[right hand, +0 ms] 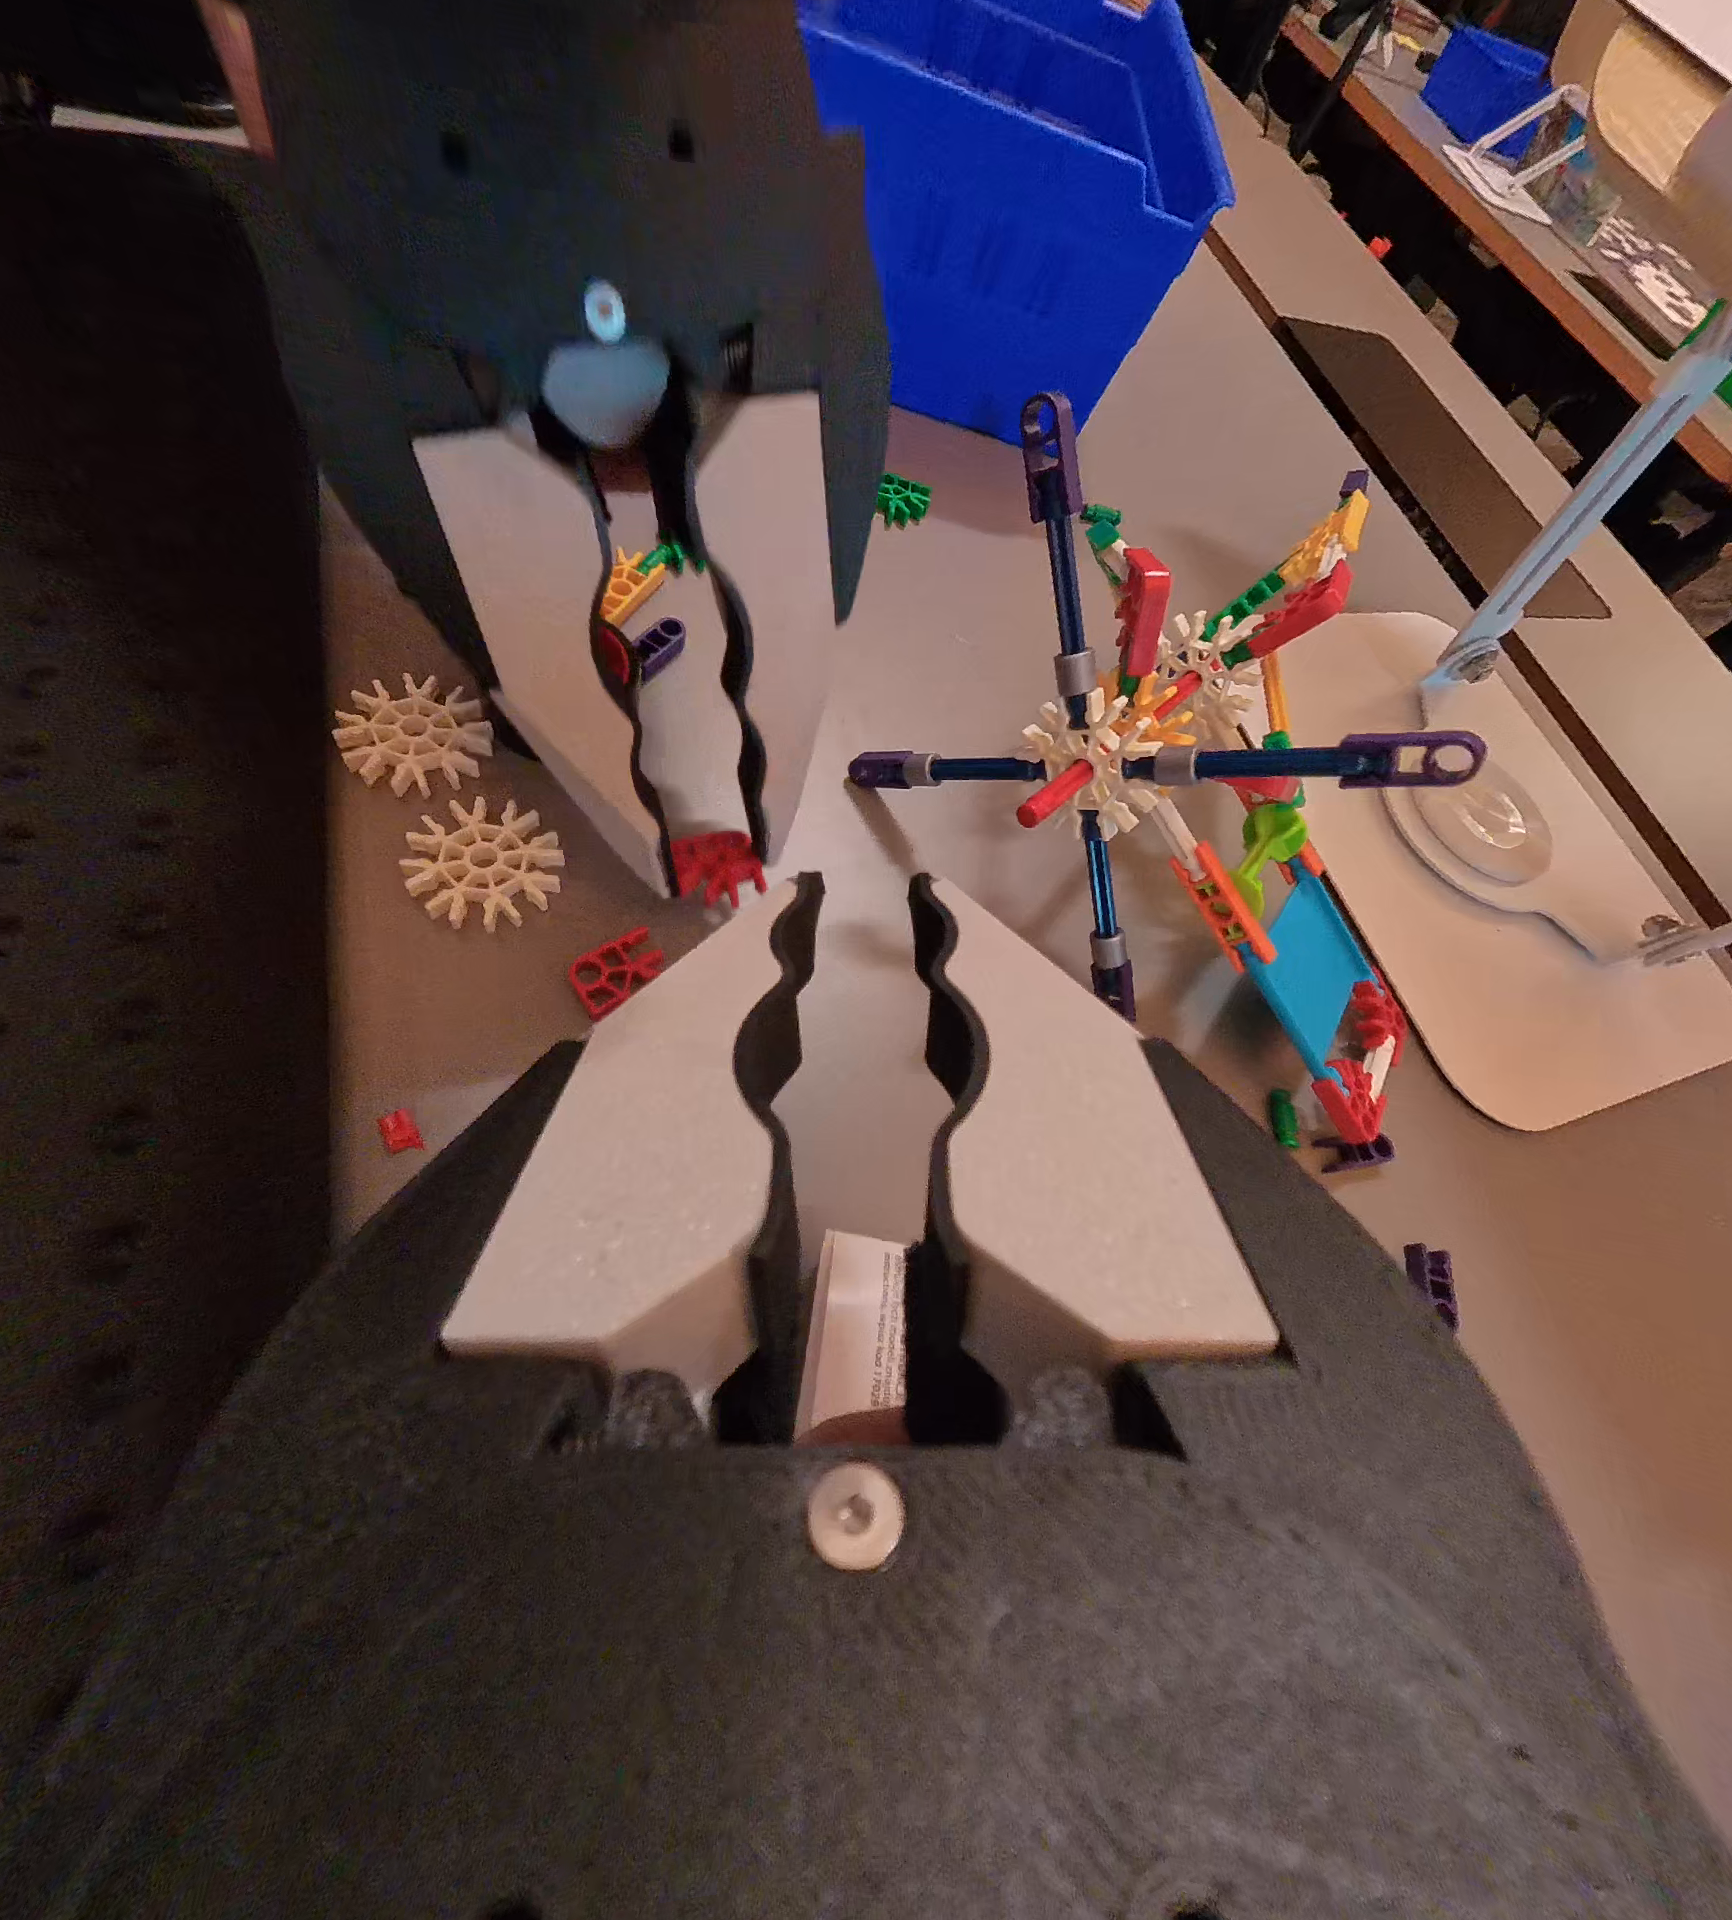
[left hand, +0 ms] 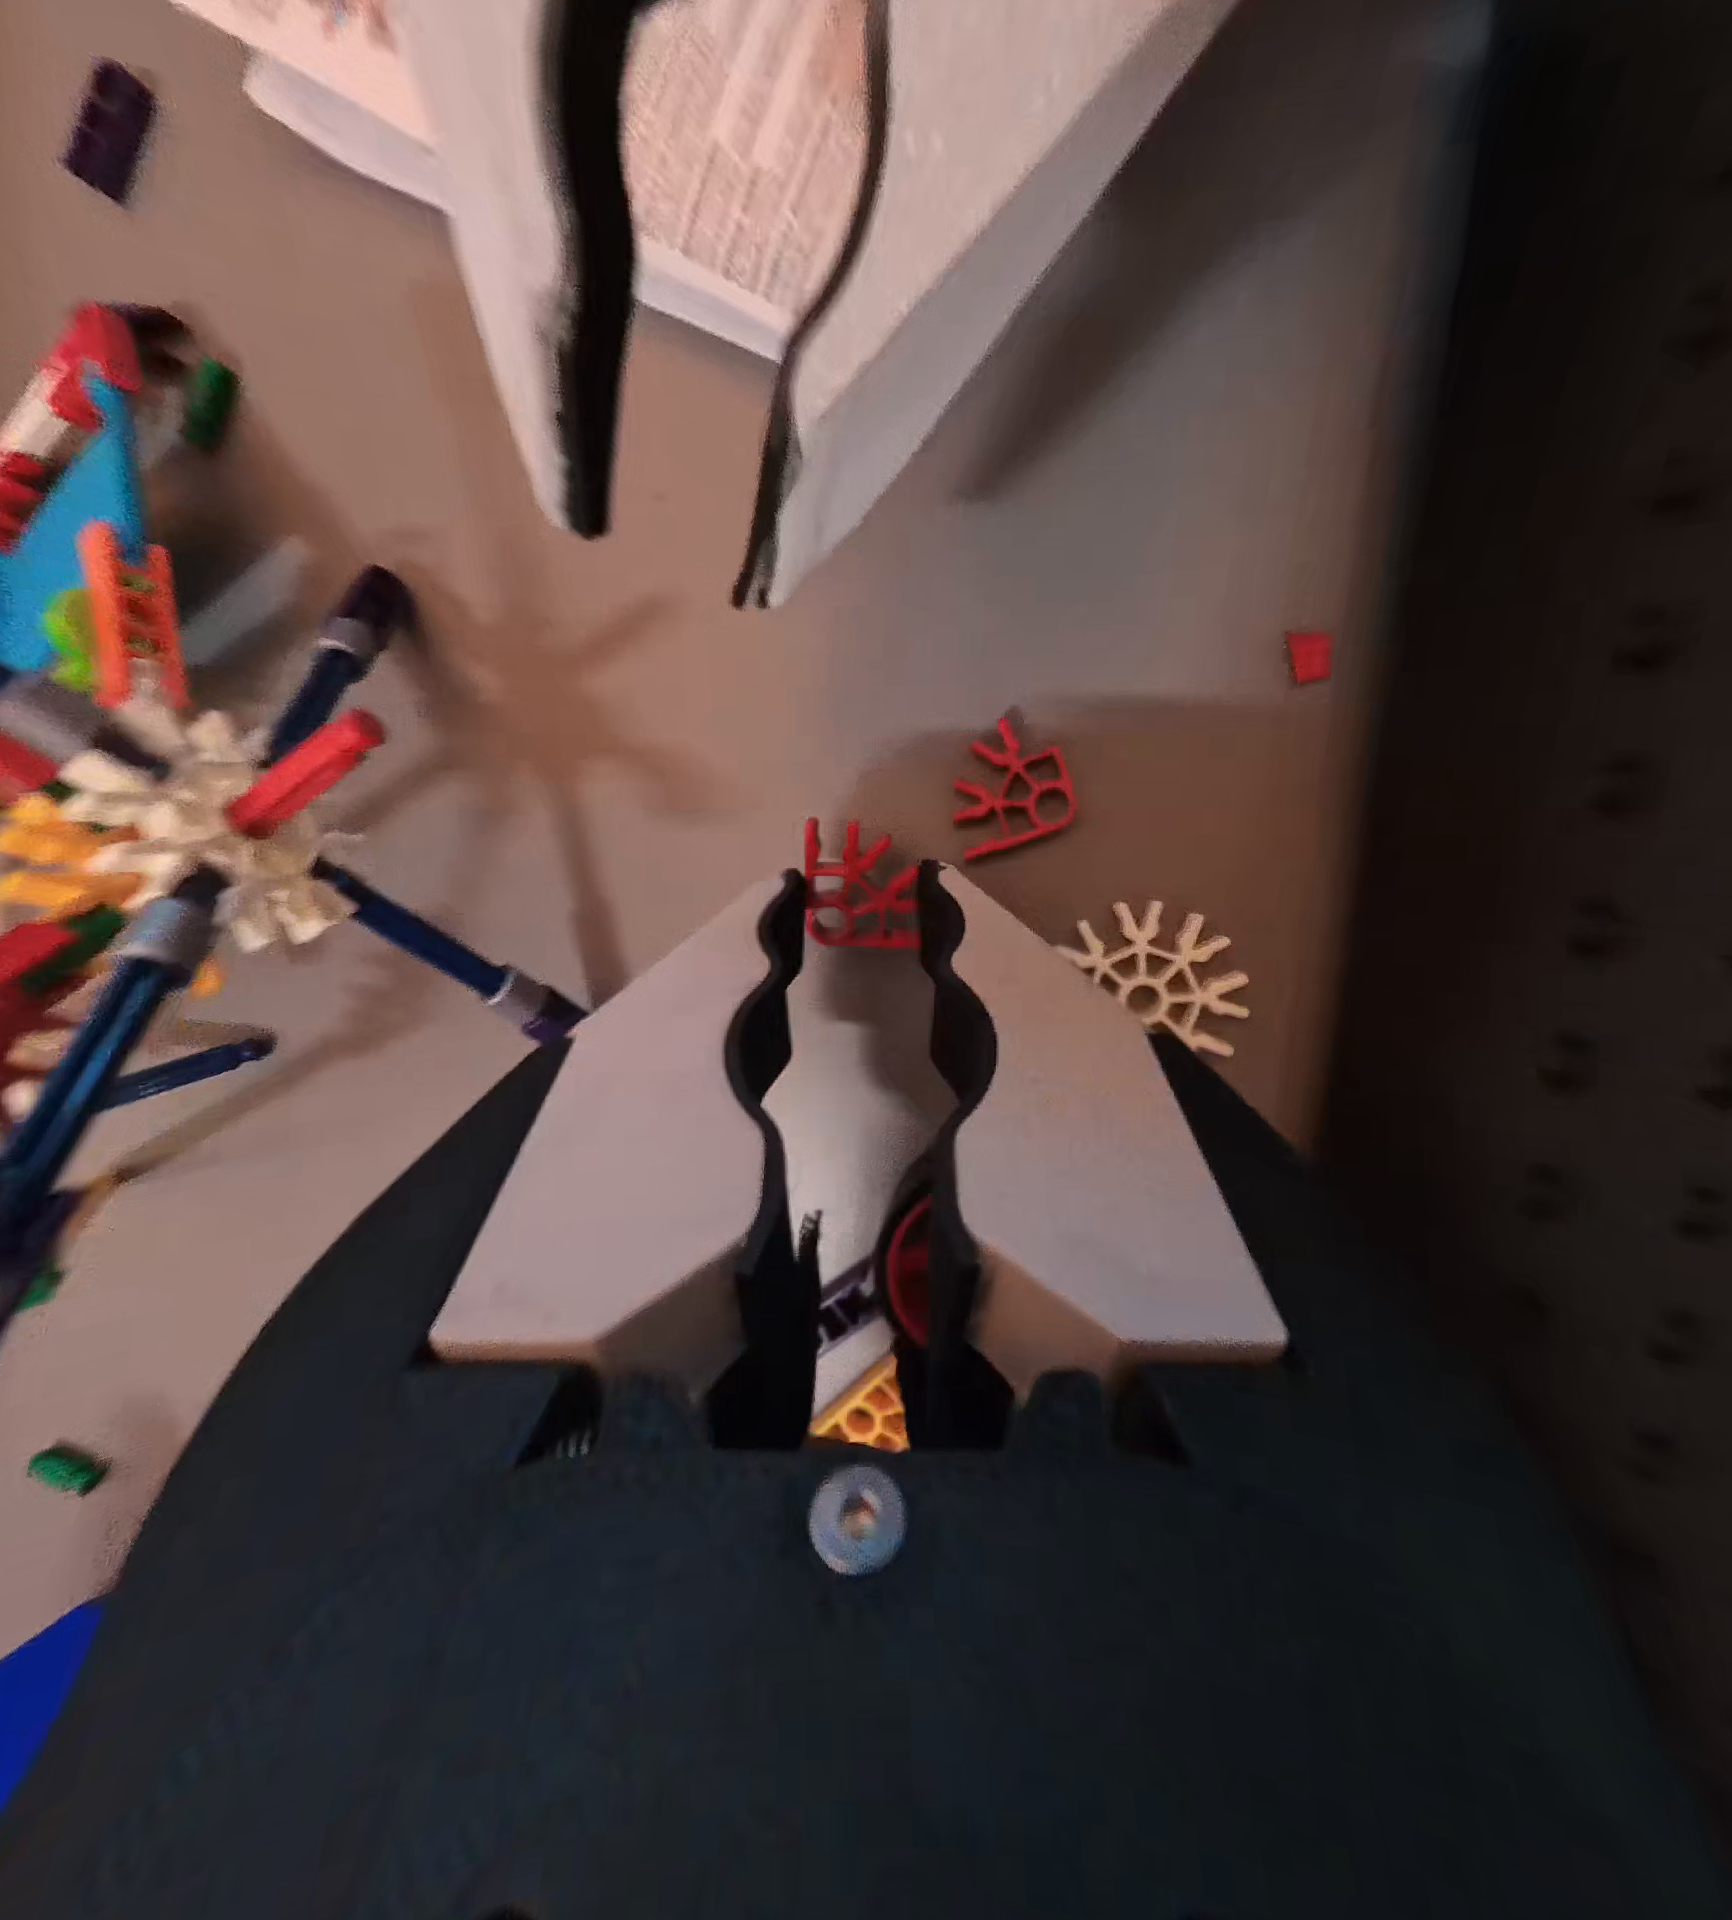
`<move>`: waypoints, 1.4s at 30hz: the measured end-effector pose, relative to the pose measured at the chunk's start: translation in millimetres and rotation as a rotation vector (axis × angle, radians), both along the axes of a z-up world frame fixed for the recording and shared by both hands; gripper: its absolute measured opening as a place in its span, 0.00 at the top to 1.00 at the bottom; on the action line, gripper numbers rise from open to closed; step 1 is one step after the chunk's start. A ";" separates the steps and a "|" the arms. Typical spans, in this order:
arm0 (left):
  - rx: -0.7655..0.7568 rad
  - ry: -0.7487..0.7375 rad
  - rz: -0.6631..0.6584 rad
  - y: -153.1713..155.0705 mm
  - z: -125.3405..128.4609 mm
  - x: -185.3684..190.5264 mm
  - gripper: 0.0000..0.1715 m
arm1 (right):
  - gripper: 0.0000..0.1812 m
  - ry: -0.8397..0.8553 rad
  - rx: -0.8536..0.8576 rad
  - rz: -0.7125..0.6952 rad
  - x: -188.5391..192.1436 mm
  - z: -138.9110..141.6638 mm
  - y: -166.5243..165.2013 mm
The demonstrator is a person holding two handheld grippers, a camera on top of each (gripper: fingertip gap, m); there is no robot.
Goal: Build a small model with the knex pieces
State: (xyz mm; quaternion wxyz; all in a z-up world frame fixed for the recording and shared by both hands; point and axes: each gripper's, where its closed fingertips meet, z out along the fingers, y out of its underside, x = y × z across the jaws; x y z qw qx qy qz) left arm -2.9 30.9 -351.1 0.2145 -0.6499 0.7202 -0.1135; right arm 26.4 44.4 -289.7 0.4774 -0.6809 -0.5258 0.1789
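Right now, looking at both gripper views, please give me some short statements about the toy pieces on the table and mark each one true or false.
1. The left gripper grips a red connector piece at its tips. True.
2. The right gripper holds a white snowflake piece. False: nothing is between its fingers, and the two white snowflake pieces lie on the table.
3. A blue bin stands behind the colourful toy model. True.
4. The second red connector piece sits inside the blue bin. False: it lies on the table near the gripper tips.
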 end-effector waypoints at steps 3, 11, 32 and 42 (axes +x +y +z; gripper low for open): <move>-0.015 -0.010 0.035 1.7 -7.3 0.2 0.80 | 0.91 -0.003 -0.003 0.003 0.3 -1.4 0.0; 0.156 -0.210 0.172 41.4 117.8 -92.8 0.77 | 0.91 0.013 -0.016 -0.006 2.0 -4.0 4.6; -0.001 0.099 0.404 100.3 33.1 -316.4 0.75 | 0.92 0.086 -0.010 -0.101 24.4 -7.9 31.4; -0.166 0.331 0.213 113.2 3.4 -301.3 0.78 | 0.92 0.123 0.001 -0.154 36.9 -4.5 42.0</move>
